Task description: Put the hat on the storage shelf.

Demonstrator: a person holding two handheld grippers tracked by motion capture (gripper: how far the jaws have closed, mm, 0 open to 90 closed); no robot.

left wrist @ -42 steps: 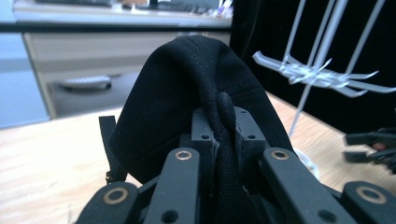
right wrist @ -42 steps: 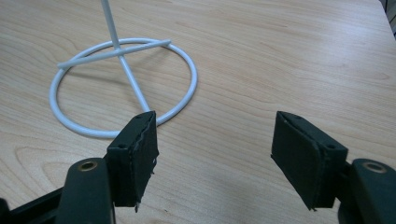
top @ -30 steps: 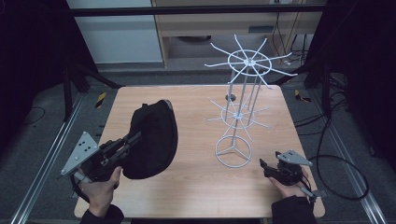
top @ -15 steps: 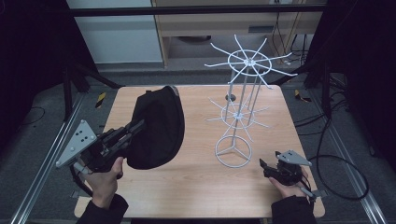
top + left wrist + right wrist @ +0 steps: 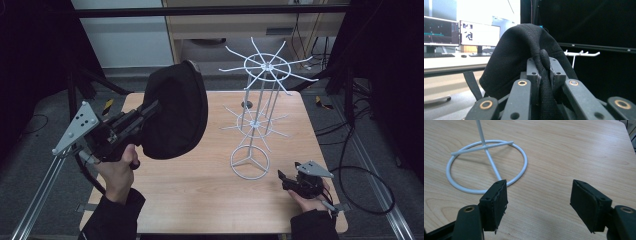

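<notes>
Item: cap (image 5: 175,112), black, held above the table's (image 5: 200,190) left half, near the white rack (image 5: 260,100).

My left gripper (image 5: 541,66): jaws pinched tight on the cap's edge seam.

My right gripper (image 5: 539,202): jaws wide apart, empty, low over the table beside the rack's base ring (image 5: 486,167).

Risks: narrow pinch may slip; the hanging strap (image 5: 472,83) could snag a prong; a bump may tip the light rack.
</notes>
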